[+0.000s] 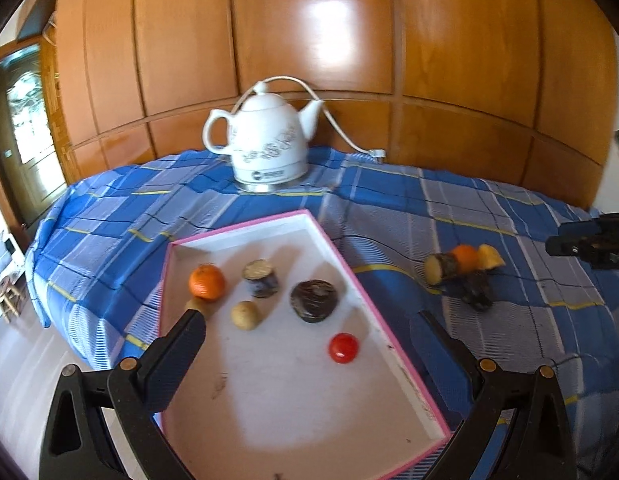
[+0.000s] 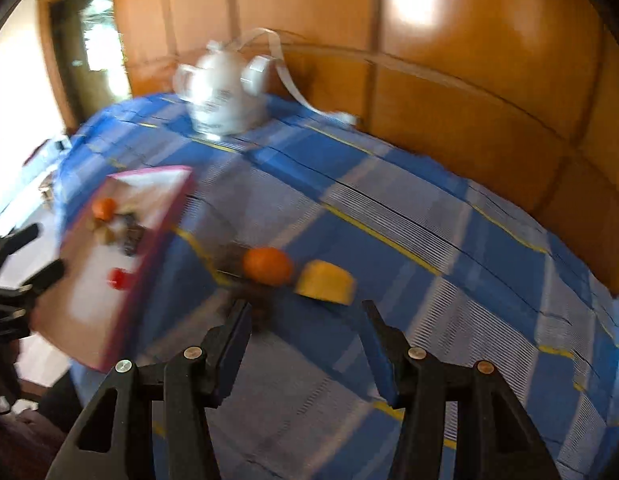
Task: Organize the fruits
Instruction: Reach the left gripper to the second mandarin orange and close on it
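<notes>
A pink-rimmed white tray lies on the blue checked cloth. It holds an orange, a cut dark-skinned piece, a small yellow-brown fruit, a dark round fruit and a red fruit. My left gripper is open and empty above the tray. On the cloth to the right lie another orange, a yellow piece and dark pieces. My right gripper is open and empty just short of them; the right wrist view is blurred.
A white electric kettle with a cord stands at the back of the table against a wooden panelled wall. The table's left edge drops to the floor, where a small stool stands.
</notes>
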The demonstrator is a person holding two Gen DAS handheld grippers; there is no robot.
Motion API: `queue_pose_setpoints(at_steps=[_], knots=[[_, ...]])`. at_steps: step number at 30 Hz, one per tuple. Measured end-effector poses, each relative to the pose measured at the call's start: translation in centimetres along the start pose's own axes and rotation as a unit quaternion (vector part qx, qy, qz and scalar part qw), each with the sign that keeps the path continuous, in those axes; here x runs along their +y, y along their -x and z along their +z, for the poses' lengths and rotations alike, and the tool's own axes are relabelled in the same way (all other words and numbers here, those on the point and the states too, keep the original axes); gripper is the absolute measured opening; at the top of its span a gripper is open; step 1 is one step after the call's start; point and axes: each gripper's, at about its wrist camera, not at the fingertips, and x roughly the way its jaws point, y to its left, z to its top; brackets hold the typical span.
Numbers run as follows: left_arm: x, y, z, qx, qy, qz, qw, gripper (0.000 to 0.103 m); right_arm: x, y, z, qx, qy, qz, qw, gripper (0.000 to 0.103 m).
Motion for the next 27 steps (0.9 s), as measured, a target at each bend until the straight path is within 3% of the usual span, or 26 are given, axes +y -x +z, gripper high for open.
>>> queue_pose_setpoints(at_steps=[3,8,16,22,27], knots=[[-0.8,-0.3,0.0,0.009,-0.010,-0.015,0.9998,0.103,-3.0,-1.4,-0.8,0.034,-0.027,-0.020,0.999,0.055],[-2.1,-1.0,0.5,0.037,-0.026,-0.049,0.9978,0.103,-7.6,-3.7,-2.9,0.075,-0.112,-0.001,0.991,0.055],[-5.2,-2.9,2.5,0.066,-0.066,-0.069,0.9932,0.099,-7.0,-3.7,-2.7,0.085,-0.110,0.009,0.990,0.056],[-7.1,-5.7,4.0,0.116,-0.065,-0.113,0.9848,0.083,-6.6,-3.7,-2.5,0.078,-0.112,0.014,0.991,0.056],[-8.8,-8.5,4.9,0.155,-0.055,-0.147,0.9754,0.058,-6.9,-3.2,-2.2,0.067,-0.122,0.014,0.990,0.056]])
